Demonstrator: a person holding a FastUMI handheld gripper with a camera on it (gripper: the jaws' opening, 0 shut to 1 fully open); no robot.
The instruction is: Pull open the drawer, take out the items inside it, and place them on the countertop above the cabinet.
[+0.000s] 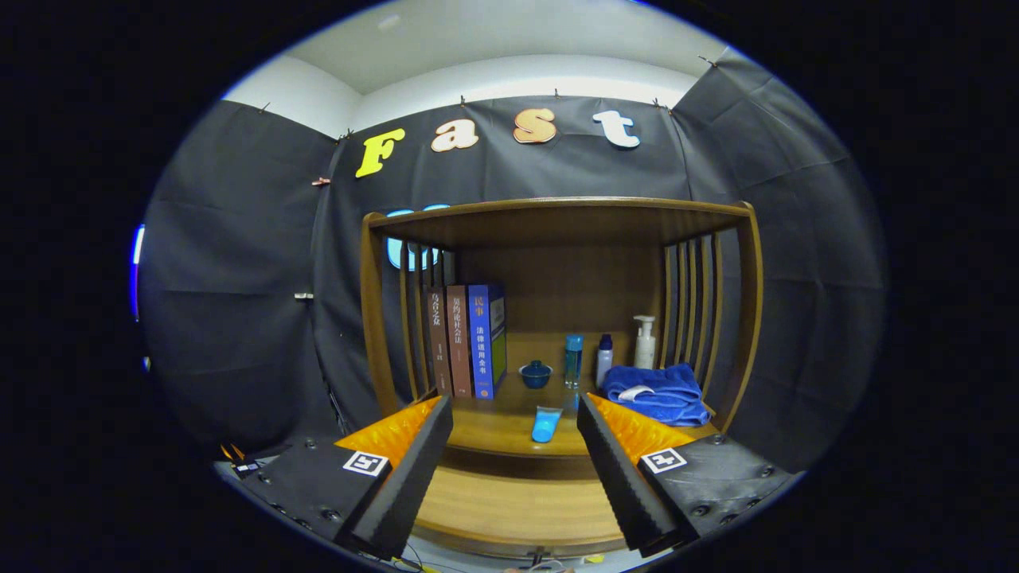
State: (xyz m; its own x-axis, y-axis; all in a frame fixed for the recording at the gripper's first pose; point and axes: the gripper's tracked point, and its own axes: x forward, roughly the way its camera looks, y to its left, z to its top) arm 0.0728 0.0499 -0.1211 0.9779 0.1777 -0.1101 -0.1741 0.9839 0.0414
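Note:
My gripper is open, with a wide gap between its fingers and nothing held. Between the fingertips, on the wooden countertop, lies a light blue tube close to the front edge. Below that edge runs a wooden panel, the cabinet's drawer front as far as I can tell; the inside of the drawer is hidden. Farther back on the countertop stand a small dark blue lidded cup, a clear blue bottle and a small bottle with a blue cap.
A wooden hutch with slatted sides roofs the countertop. Three upright books stand at its left. A white pump bottle and a folded blue towel sit at its right. Black cloth walls surround the cabinet.

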